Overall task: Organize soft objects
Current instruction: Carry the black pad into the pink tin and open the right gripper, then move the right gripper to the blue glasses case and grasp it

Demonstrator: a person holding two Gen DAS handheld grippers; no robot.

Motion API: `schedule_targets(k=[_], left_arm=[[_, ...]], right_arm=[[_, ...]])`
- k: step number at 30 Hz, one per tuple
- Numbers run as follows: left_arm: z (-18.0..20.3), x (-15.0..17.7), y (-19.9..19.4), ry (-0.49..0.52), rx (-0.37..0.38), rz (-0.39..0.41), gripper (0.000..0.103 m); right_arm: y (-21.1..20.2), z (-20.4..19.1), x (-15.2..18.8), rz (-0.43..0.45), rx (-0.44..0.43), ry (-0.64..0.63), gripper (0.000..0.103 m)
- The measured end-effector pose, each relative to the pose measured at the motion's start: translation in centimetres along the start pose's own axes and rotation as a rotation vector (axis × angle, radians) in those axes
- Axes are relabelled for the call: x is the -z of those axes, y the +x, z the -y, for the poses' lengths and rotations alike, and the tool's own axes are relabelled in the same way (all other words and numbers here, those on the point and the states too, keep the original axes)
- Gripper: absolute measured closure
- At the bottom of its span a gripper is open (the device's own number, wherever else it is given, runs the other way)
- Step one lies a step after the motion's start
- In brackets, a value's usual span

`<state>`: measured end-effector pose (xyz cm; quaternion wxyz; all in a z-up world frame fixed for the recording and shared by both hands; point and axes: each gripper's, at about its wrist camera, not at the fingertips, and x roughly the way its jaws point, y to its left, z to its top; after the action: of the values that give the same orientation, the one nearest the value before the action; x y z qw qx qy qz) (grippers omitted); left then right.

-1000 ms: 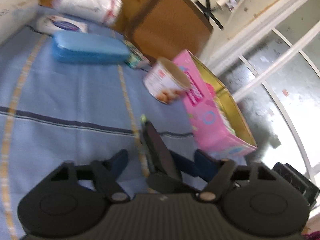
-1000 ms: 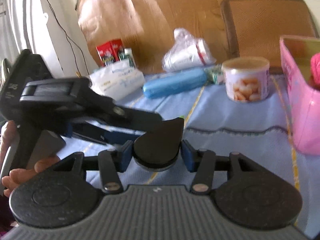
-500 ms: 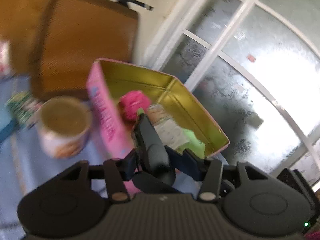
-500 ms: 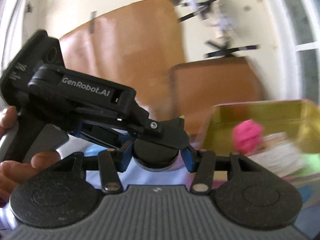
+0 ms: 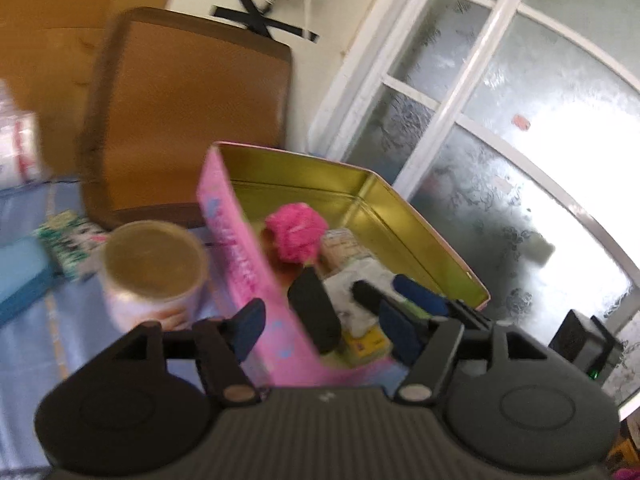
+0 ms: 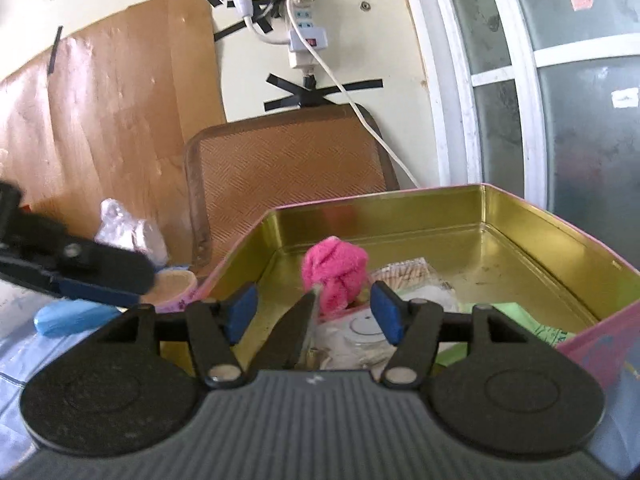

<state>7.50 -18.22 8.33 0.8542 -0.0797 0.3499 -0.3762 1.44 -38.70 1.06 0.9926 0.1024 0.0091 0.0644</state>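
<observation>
A pink tin box with a gold inside stands on the blue cloth. In it lie a fluffy pink ball, white packets and a green packet. A black oval object stands between both grippers' fingers over the box's near edge. My left gripper is open around it. My right gripper is open too, its fingers apart from the object. The right gripper's fingers show in the left wrist view.
A round tin stands left of the box. A blue case, a patterned packet and a clear bag lie further left. A brown chair back and a window are behind.
Both grippers moved from the cloth up to the pink box. Both sets of jaws opened from being shut on the black oval object.
</observation>
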Motion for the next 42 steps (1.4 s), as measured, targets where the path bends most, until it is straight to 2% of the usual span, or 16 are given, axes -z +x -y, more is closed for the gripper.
schedule_targets(k=[5, 8, 10, 13, 18, 20, 22, 25, 29, 32, 34, 35, 37, 42], left_arm=[[-4.1, 2.8, -4.3, -0.055, -0.085, 0.045, 0.037], [-7.4, 4.7, -7.0, -0.113, -0.157, 0.073, 0.037], [-9.5, 5.8, -8.8, -0.142, -0.233, 0.097, 0.037], [-12.8, 7.6, -11.3, -0.202, -0.343, 0.133, 0.037], [-17.0, 9.8, -14.5, -0.272, -0.489, 0.195, 0.036], [-17.9, 10.5, -15.1, -0.295, -0.537, 0.229, 0.036], [-18.7, 10.9, -15.9, -0.348, -0.513, 0.282, 0.034], [-18.9, 11.2, -16.9, -0.371, -0.519, 0.345, 0.030], [-18.8, 11.3, -17.2, -0.381, -0.501, 0.362, 0.028], [-19.0, 11.4, -17.1, -0.391, -0.483, 0.366, 0.026], [-19.3, 11.5, -17.2, -0.407, -0.467, 0.369, 0.024], [-19.6, 11.5, -17.2, -0.418, -0.458, 0.370, 0.024], [-20.1, 11.6, -17.3, -0.442, -0.438, 0.370, 0.024], [-20.5, 11.7, -17.4, -0.470, -0.414, 0.368, 0.021]], right_arm=[[-0.6, -1.4, -1.0, 0.042, -0.049, -0.008, 0.038], [-1.0, -3.3, -1.3, 0.058, -0.123, -0.039, 0.038], [-1.1, -5.1, -1.3, 0.044, -0.182, -0.075, 0.038], [-0.3, -8.3, -1.2, -0.020, -0.293, -0.135, 0.038], [3.3, -14.1, -1.3, -0.196, -0.453, -0.210, 0.038], [5.0, -16.6, -1.4, -0.241, -0.499, -0.226, 0.031], [6.9, -18.7, -1.9, -0.242, -0.513, -0.250, 0.025], [11.5, -21.1, -3.0, -0.297, -0.500, -0.269, 0.025], [18.3, -22.9, -3.8, -0.455, -0.431, -0.231, 0.026], [21.4, -23.4, -3.2, -0.570, -0.401, -0.207, 0.026], [21.9, -23.1, -2.6, -0.626, -0.397, -0.203, 0.027], [21.6, -22.6, -2.3, -0.646, -0.405, -0.179, 0.031], [20.7, -21.6, -1.8, -0.686, -0.429, -0.117, 0.033], [14.1, -19.4, -0.7, -0.667, -0.564, -0.041, 0.033]])
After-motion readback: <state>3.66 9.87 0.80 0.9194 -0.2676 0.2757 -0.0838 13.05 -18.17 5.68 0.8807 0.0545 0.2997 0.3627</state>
